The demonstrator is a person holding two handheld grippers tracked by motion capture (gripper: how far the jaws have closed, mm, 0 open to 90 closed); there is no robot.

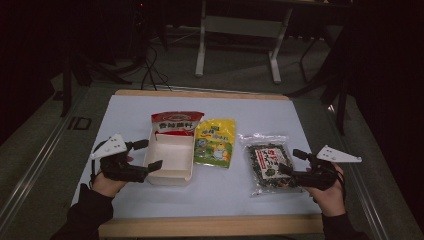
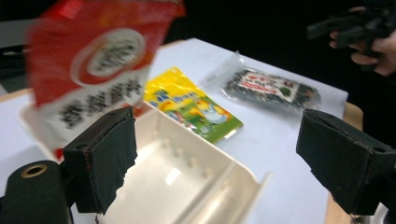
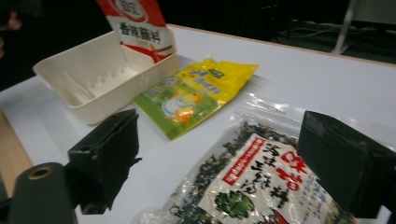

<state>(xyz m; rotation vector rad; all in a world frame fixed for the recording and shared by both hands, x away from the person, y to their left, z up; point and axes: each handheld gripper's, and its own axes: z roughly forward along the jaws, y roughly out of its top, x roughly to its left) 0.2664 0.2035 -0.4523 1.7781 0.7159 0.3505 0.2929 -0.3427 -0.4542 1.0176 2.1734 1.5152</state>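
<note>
- The desk (image 1: 130, 115) is covered white, with a wooden edge toward the person; everything handled lies in a row across its middle.
- The bin (image 1: 170, 161), a cream open tray, sits left of centre with its long axis running away from the person. A red bag (image 1: 176, 123) stands tilted at its far end, lower edge inside the bin.
- The dark bag (image 1: 269, 161), clear film with dark contents and a red-and-white label, lies flat at the right, long axis also running away from the person. It lies directly ahead of the right gripper, so the right hand is much the nearer to it.
- The yellow bag (image 1: 215, 142) lies flat between bin and dark bag, just beside the bin, untouched.
- The left gripper (image 1: 148, 155) is at the bin's left wall, jaws spread wide: one jaw over the bin's interior, the other outside its near corner. It holds nothing.
- The right gripper (image 1: 292, 161) has its jaws apart and straddling the near right part of the dark bag. The pads look not yet closed on the film, so nothing is gripped.
</note>
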